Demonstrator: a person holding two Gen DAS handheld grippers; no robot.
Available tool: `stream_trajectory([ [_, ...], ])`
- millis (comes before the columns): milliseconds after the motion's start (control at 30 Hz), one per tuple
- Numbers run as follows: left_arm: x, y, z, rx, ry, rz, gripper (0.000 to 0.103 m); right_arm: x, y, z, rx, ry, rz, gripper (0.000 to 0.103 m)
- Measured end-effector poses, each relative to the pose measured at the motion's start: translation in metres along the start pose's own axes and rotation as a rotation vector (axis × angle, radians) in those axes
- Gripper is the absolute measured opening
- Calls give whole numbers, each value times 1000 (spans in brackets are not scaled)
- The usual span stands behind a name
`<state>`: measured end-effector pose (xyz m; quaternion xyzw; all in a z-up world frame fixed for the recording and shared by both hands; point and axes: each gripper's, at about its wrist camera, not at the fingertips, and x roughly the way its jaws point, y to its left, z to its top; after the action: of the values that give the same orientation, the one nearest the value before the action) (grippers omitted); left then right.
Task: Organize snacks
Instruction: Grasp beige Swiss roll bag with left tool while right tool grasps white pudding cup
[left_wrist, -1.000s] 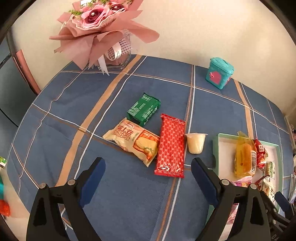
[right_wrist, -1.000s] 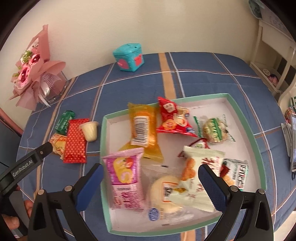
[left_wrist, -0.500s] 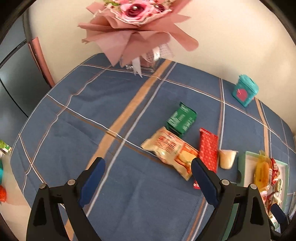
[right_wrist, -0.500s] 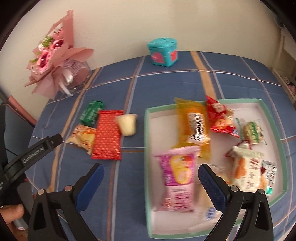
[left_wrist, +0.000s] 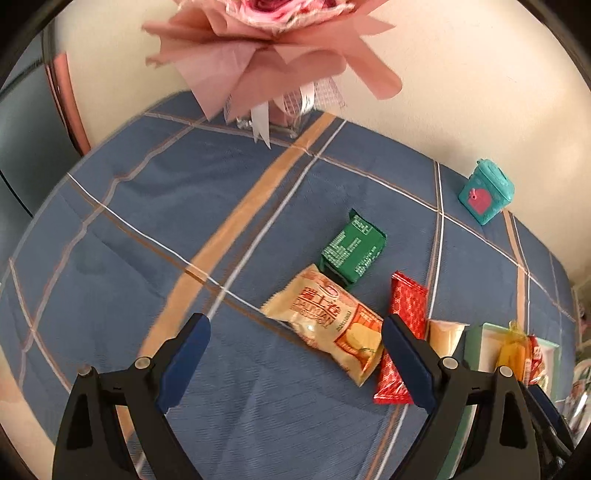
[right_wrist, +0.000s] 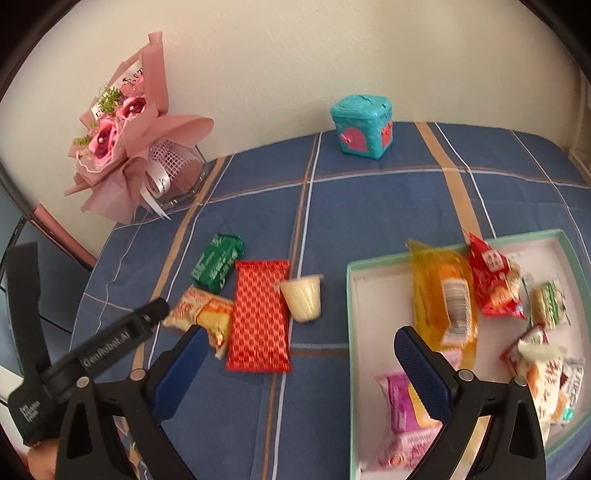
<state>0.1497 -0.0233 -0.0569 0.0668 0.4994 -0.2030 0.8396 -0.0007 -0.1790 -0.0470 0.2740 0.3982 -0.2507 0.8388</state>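
Four snacks lie on the blue plaid tablecloth: a green packet (left_wrist: 352, 248) (right_wrist: 218, 266), a beige bread packet (left_wrist: 328, 323) (right_wrist: 201, 314), a red wafer pack (left_wrist: 404, 317) (right_wrist: 260, 315) and a pale jelly cup (left_wrist: 445, 334) (right_wrist: 303, 297). A green-rimmed white tray (right_wrist: 369, 295) (left_wrist: 476, 345) to their right holds several snack packets. My left gripper (left_wrist: 295, 354) is open and empty, low over the cloth left of the bread packet. My right gripper (right_wrist: 299, 365) is open and empty, between the red pack and the tray.
A pink bouquet (left_wrist: 273, 48) (right_wrist: 125, 147) in a glass vase stands at the back left by the wall. A teal tin (left_wrist: 485, 192) (right_wrist: 364, 125) stands at the back. The left gripper's body (right_wrist: 92, 354) shows in the right wrist view.
Both grippers have swung left. The left view now brings the bouquet closer and the snacks to its right. The right view has shifted from the tray toward the loose snacks. Nothing was grasped.
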Motion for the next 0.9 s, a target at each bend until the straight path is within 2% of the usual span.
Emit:
stream_trajectory([
  [233,24,2,5,-85,67,-48,94,29,1,10,-2,30,-10,71],
  [333,35,1,7,-105,94,-68,94,41,2,13,-2,45,-6,66],
  [433,46,1,6,-123,118,-75,94,53,6,16,-11,60,0,55],
  [567,61,-3,7,-144,149,-97,93,68,11,17,-35,80,2,49],
  [733,75,-8,8,-152,166,-96,80,84,10,18,-50,99,-12,45],
  [900,81,-15,10,-133,150,-66,79,96,9,18,-62,111,-15,45],
])
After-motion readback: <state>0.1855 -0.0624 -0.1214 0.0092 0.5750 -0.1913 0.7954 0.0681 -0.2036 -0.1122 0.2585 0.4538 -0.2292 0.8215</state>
